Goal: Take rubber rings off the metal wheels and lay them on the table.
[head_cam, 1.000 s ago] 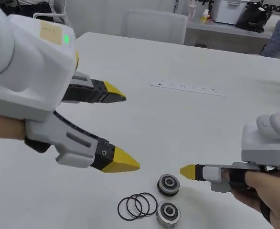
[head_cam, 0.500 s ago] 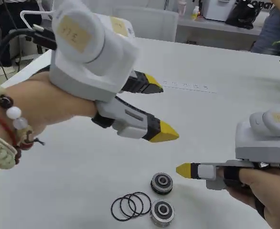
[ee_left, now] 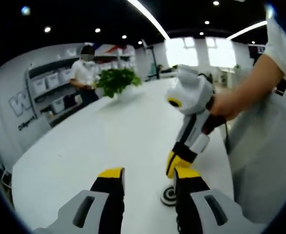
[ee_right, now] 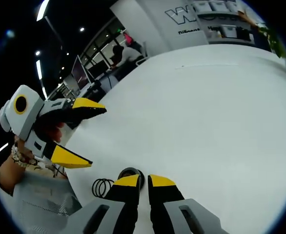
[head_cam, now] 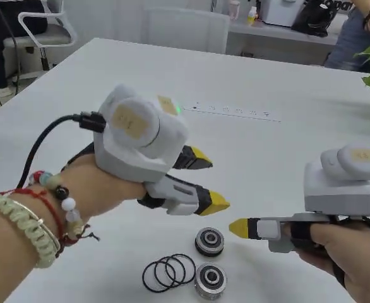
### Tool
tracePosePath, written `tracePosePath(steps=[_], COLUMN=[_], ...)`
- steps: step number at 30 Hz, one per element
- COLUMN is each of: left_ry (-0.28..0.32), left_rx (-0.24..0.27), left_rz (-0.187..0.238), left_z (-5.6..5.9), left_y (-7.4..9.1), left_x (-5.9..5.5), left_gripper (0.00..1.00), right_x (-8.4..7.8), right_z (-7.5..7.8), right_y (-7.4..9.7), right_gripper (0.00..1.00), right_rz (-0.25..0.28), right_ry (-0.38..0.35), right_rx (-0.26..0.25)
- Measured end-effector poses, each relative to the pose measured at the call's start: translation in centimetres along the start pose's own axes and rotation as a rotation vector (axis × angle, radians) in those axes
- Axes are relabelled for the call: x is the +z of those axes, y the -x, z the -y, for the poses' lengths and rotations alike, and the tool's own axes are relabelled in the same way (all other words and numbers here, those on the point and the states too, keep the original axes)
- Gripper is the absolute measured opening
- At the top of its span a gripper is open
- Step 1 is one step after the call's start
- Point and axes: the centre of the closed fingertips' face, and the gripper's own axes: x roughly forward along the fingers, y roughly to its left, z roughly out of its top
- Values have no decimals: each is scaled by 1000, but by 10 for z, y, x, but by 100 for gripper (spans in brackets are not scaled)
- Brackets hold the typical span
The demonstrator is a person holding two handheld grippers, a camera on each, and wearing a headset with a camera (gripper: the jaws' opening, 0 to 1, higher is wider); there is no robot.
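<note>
In the left half of the head view, the left gripper (head_cam: pixel 210 180), white with black jaws and yellow tips, hangs above the white table (head_cam: pixel 286 158). Its jaws are spread wide and there is nothing between them. Below it, at the bottom centre, three thin black rubber rings (head_cam: pixel 169 273) lie loose and overlapping on the table. Just to their right lie two small round metal wheels, the upper wheel (head_cam: pixel 209 242) and the lower wheel (head_cam: pixel 210 279), close to each other. The upper one seems to carry a dark band around its rim; for the lower one I cannot tell. At the lower right, the right gripper (head_cam: pixel 238 228) points its yellow tip at the upper wheel from close beside it, with its jaws pressed together and empty.

I think the upper wheel is the one to work on now. One gripper should pin the wheel by its hub. The other should catch only the rubber at the edge and peel it slowly over the rim, so the wheel does not roll away.
</note>
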Motion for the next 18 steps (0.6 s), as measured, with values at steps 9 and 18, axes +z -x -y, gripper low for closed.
tracePosePath(steps=[9, 18], left_ry=[-2, -20], left_rx=[-44, -92], left_rz=[-78, -135], left_z=[13, 24], left_y=[-13, -21], left_x=[-29, -50], left_gripper=[37, 29], right_x=[-5, -14], right_z=[2, 0], right_y=[-3, -8], right_gripper=[4, 4], right_rz=[-30, -74], right_ry=[23, 77], right_rx=[-4, 0])
